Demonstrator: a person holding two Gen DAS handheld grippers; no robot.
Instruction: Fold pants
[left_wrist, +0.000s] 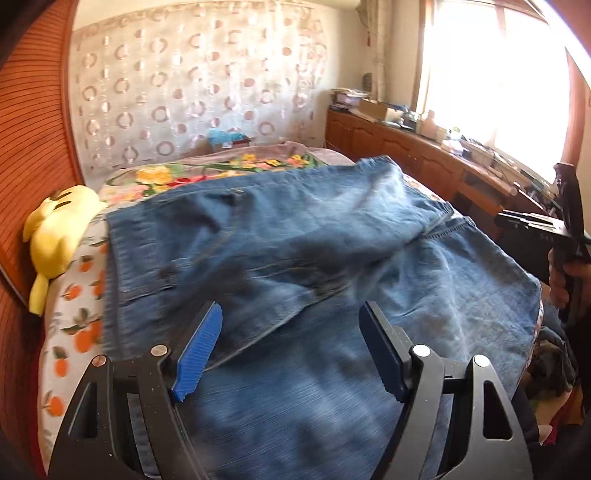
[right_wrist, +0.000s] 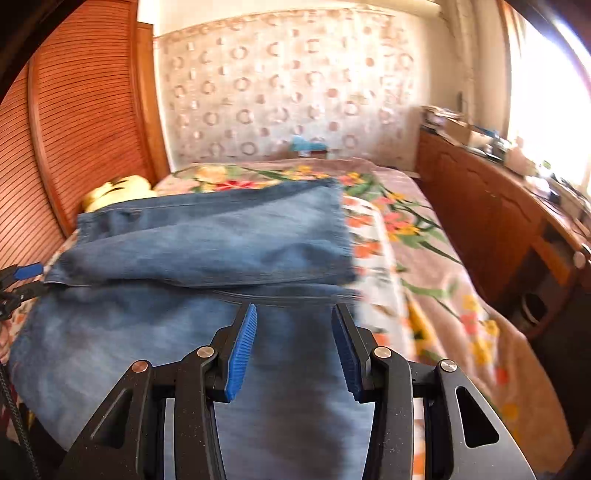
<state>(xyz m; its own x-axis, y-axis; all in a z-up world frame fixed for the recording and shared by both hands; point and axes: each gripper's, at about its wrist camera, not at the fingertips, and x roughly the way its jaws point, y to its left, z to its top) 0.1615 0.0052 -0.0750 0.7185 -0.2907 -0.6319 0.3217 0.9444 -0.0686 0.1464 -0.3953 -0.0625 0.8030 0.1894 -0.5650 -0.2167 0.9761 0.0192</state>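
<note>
Folded jeans (left_wrist: 295, 258) on bed (right_wrist: 424, 258); nothing in either claw.

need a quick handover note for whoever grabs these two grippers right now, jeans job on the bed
Left hand-held gripper: open, nothing between its blue pads, above the blue denim jeans.
Right hand-held gripper: partly open, empty, over the jeans' near right part.
Jeans: on the floral bedspread, beside the yellow plush toy.
Done: one fold, an upper layer lies across the lower one.
Left: probably fold again and flatten; the top layer looks rumpled.
</note>
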